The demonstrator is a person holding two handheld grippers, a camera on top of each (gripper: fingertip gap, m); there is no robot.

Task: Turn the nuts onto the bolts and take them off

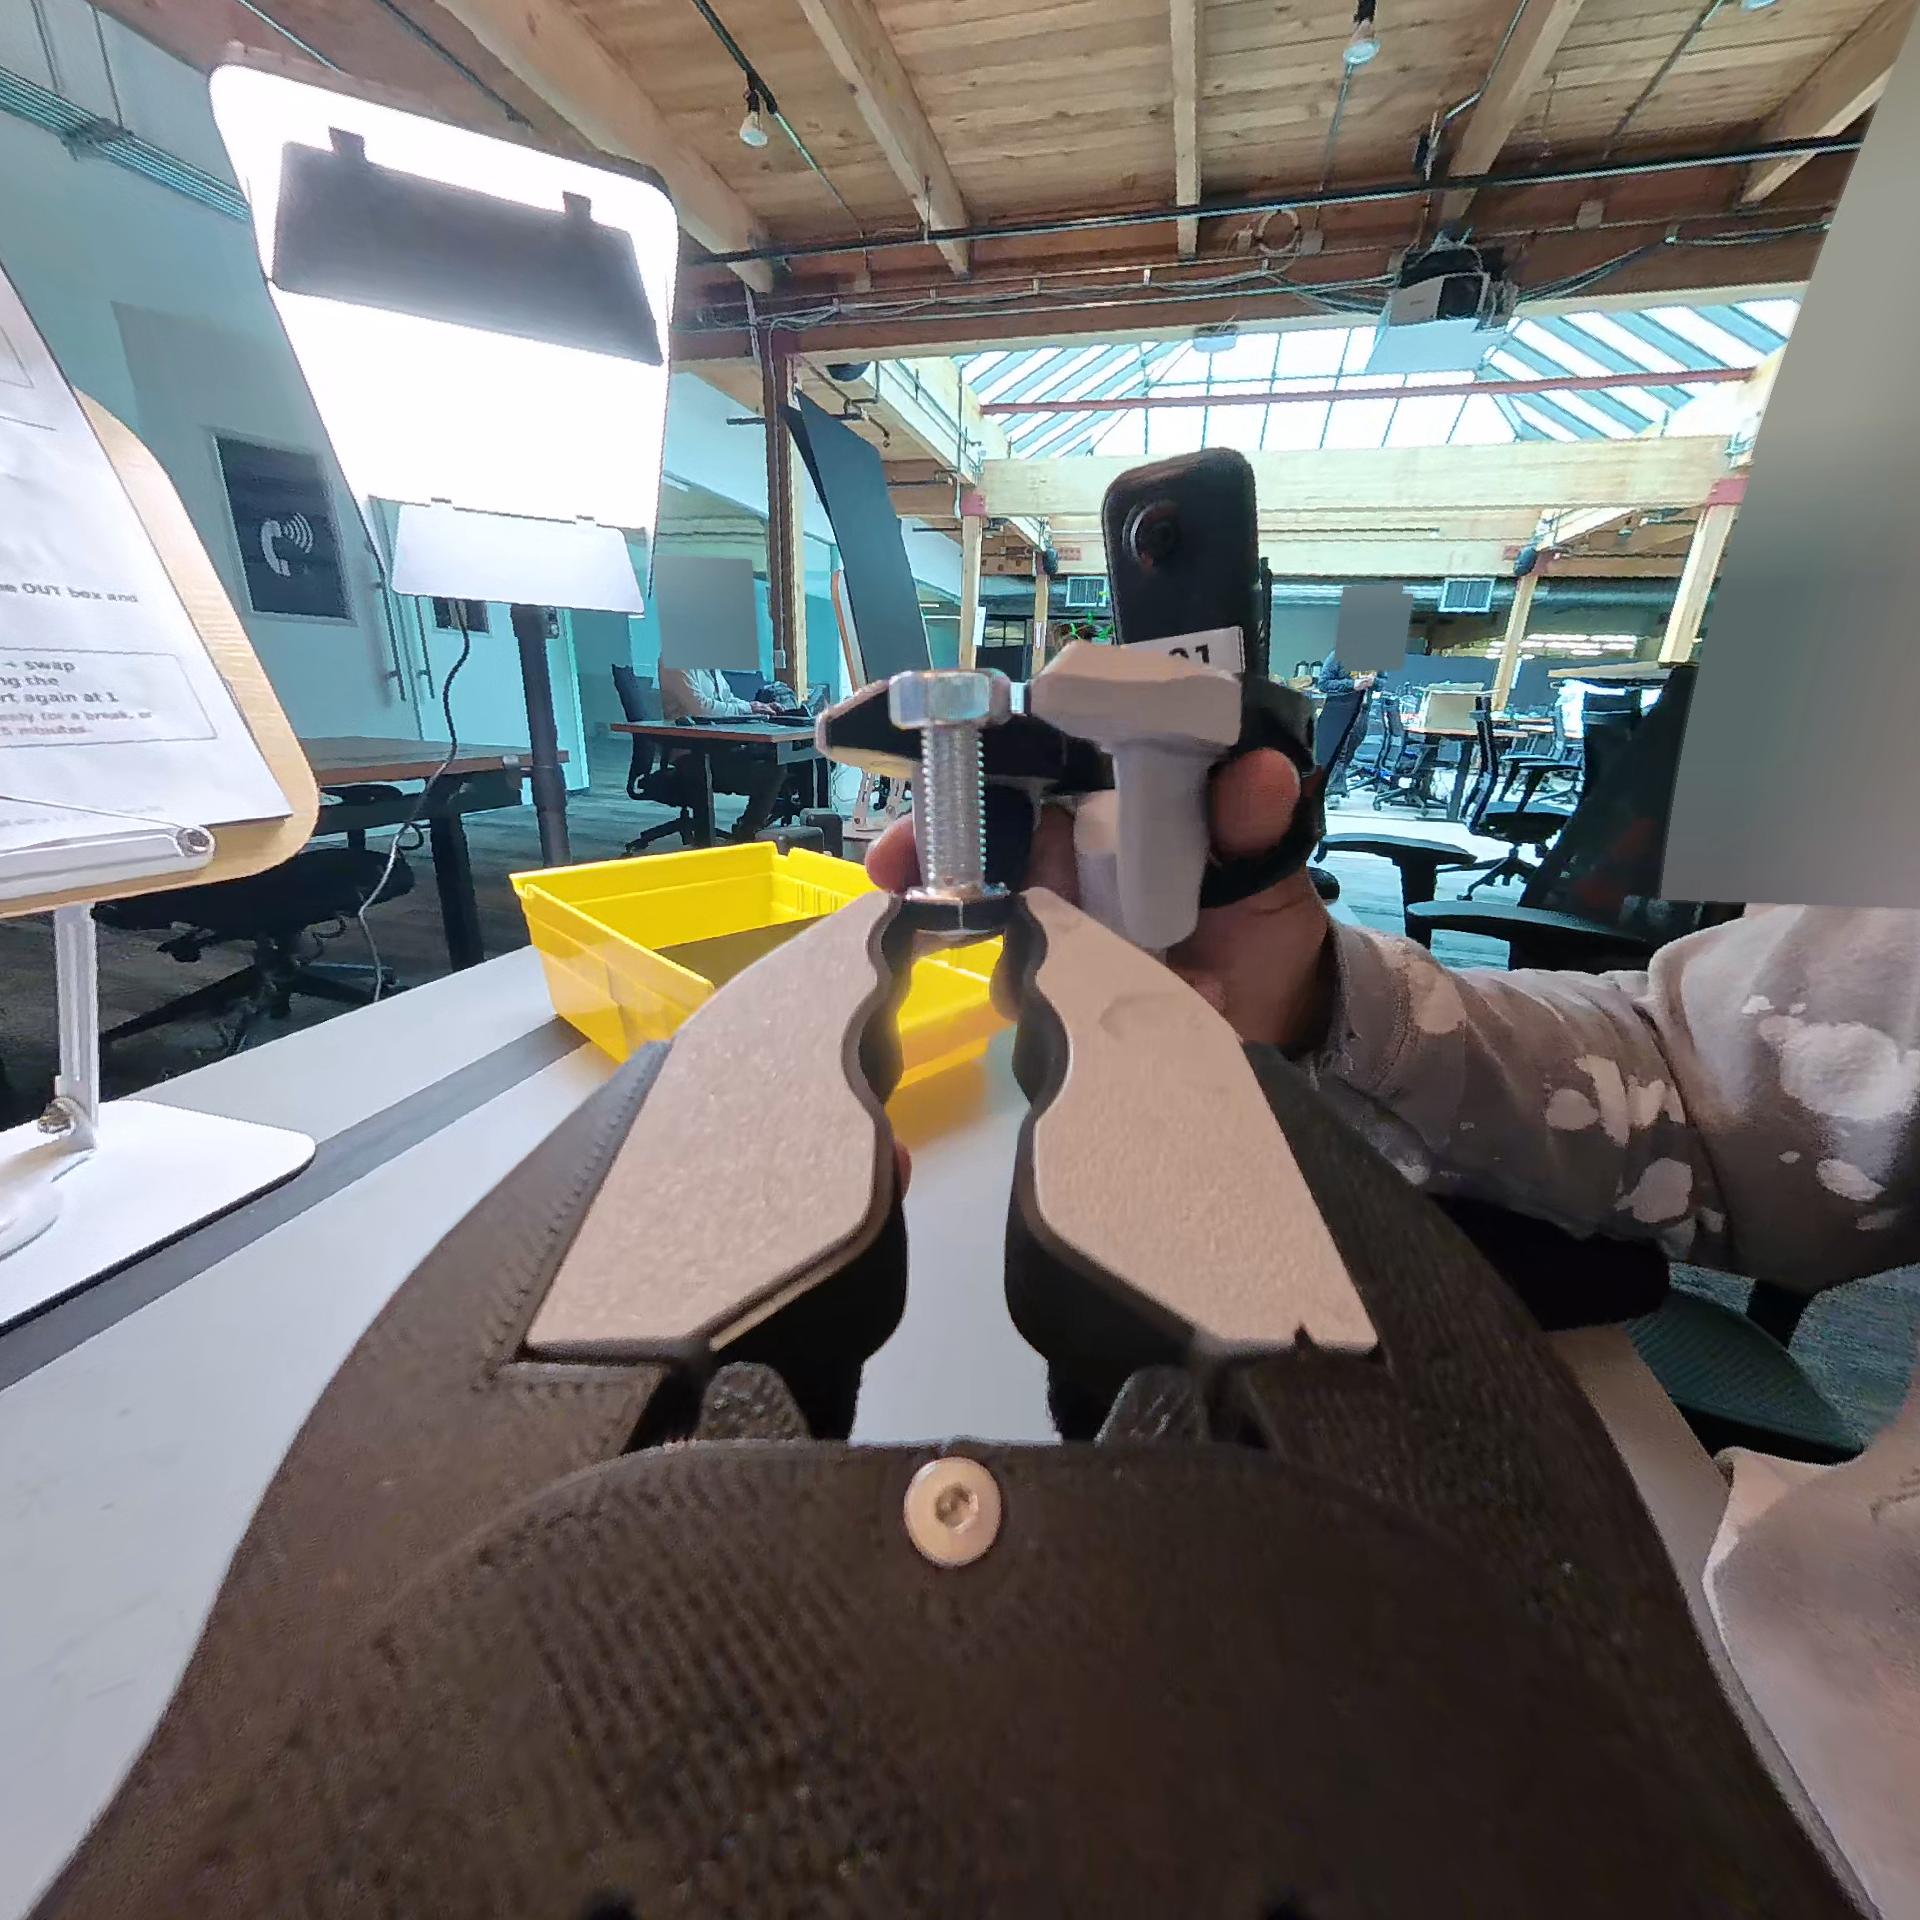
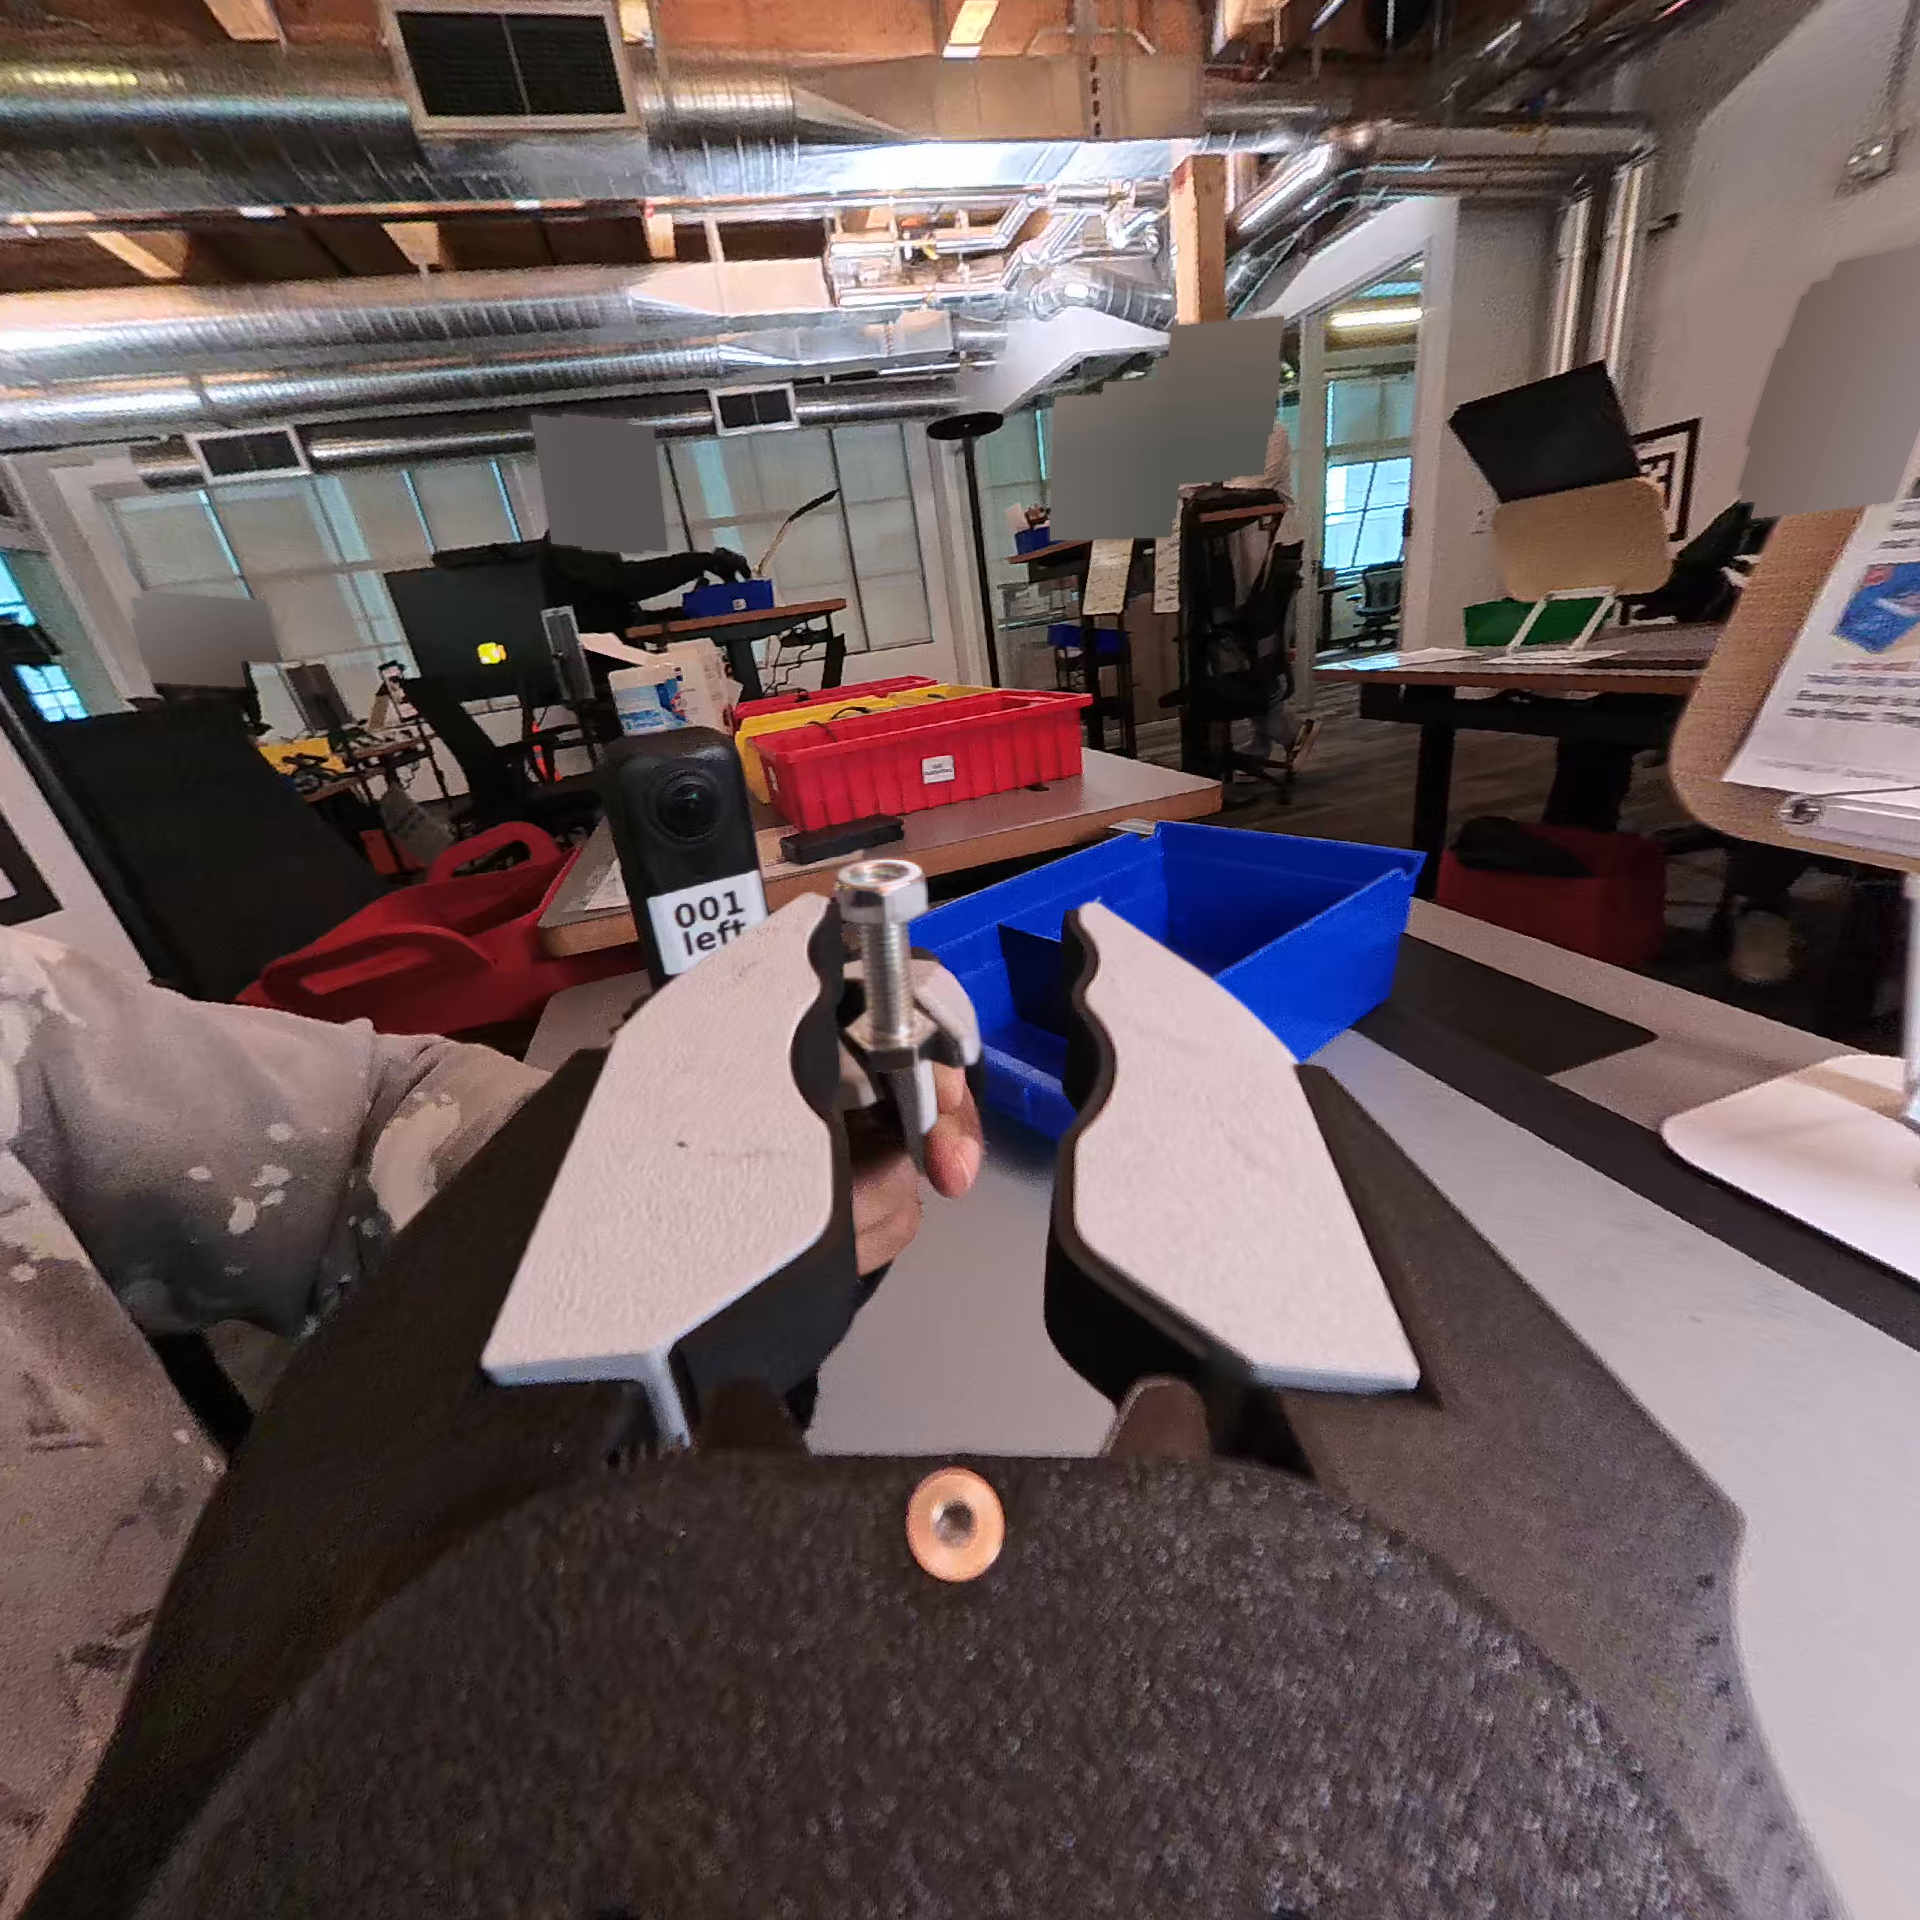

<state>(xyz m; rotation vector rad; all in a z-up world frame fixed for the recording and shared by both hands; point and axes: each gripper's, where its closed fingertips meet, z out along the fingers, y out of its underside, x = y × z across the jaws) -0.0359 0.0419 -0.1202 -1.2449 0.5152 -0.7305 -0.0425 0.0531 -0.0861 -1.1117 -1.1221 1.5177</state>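
Note:
A silver bolt (image 1: 951, 800) stands upright in the air, hex head up, with a nut (image 1: 951, 906) low on its thread. My left gripper (image 1: 951, 920) is shut on the nut and holds the bolt above the table. My right gripper (image 2: 951, 925) faces it with its jaws open on either side of the bolt head (image 2: 881, 894); the head sits close to one finger (image 2: 727, 1091) and apart from the other. In the right wrist view the nut (image 2: 896, 1044) shows between my left gripper's white fingertips (image 2: 951, 1013).
A yellow bin (image 1: 623, 935) lies on the grey table (image 1: 312, 1299) behind the bolt. A blue bin (image 2: 1278, 914) lies at the other side. White stands holding paper sheets (image 1: 125, 1164) (image 2: 1808, 1153) sit at the table's edges. A person's sleeve (image 1: 1558, 1060) reaches in. Both grippers' tips are close together, under 4 cm apart.

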